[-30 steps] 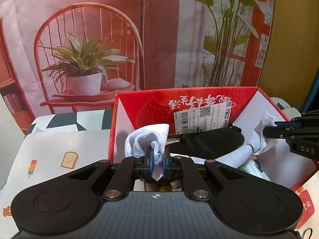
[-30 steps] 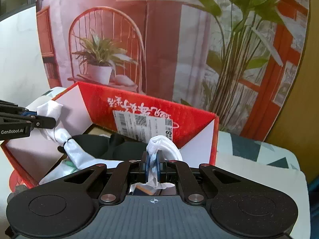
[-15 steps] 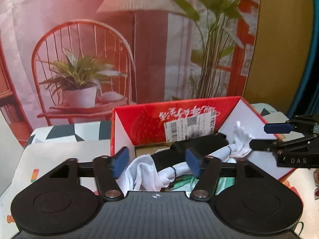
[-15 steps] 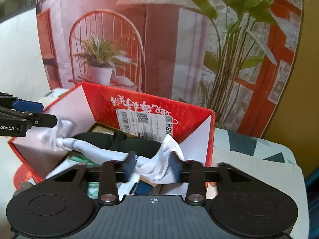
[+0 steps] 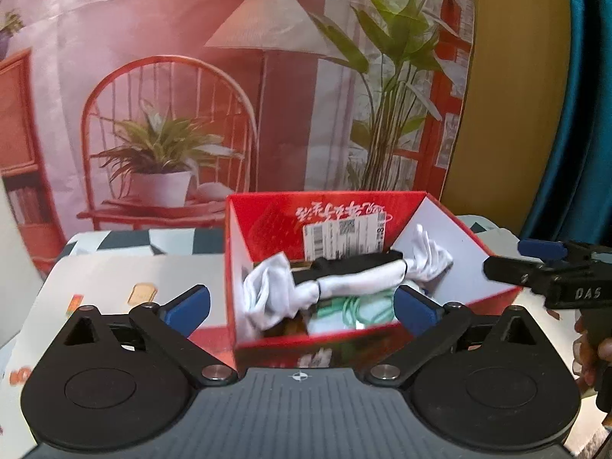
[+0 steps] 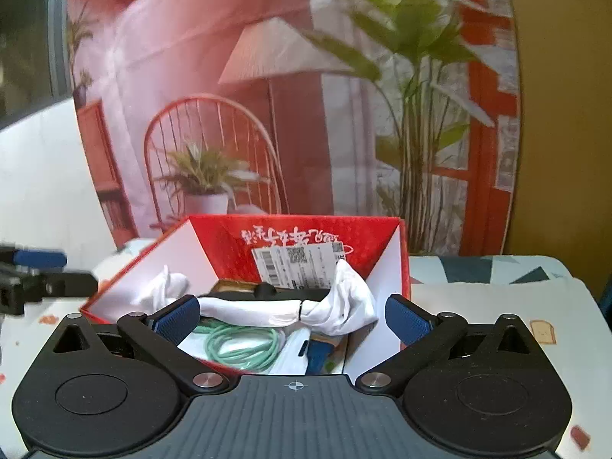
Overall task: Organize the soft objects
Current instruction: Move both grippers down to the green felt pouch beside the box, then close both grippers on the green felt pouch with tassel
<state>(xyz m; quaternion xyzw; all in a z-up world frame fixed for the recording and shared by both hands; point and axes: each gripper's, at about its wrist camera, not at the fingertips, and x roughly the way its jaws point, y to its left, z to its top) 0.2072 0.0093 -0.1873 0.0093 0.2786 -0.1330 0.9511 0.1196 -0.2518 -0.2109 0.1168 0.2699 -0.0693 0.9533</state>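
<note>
A white cloth (image 5: 355, 281), rolled long and tied with dark bands, lies across the inside of the red cardboard box (image 5: 267, 229). Both its loose ends rest against the box walls. My left gripper (image 5: 302, 308) is back from the box's near wall. Its jaws are opening wide and nothing sits between the pads. In the right wrist view the same cloth (image 6: 267, 311) lies just past my right gripper (image 6: 291, 316), whose jaws are also opening, with the pads off the cloth. Each gripper shows at the edge of the other's view: the right gripper (image 5: 535, 260) and the left gripper (image 6: 49, 267).
Under the cloth in the box lie a coiled green cord (image 6: 241, 348), a black item (image 5: 355, 264) and a blue item (image 6: 317, 352). The box stands on a table cover (image 5: 114, 279) with cartoon prints. A printed backdrop (image 5: 267, 114) hangs close behind. A hand (image 5: 596, 352) holds the right gripper.
Both grippers were shut on the cloth's ends. They have opened wide, let go and drawn back and up from the box. The cloth has dropped into the box.
</note>
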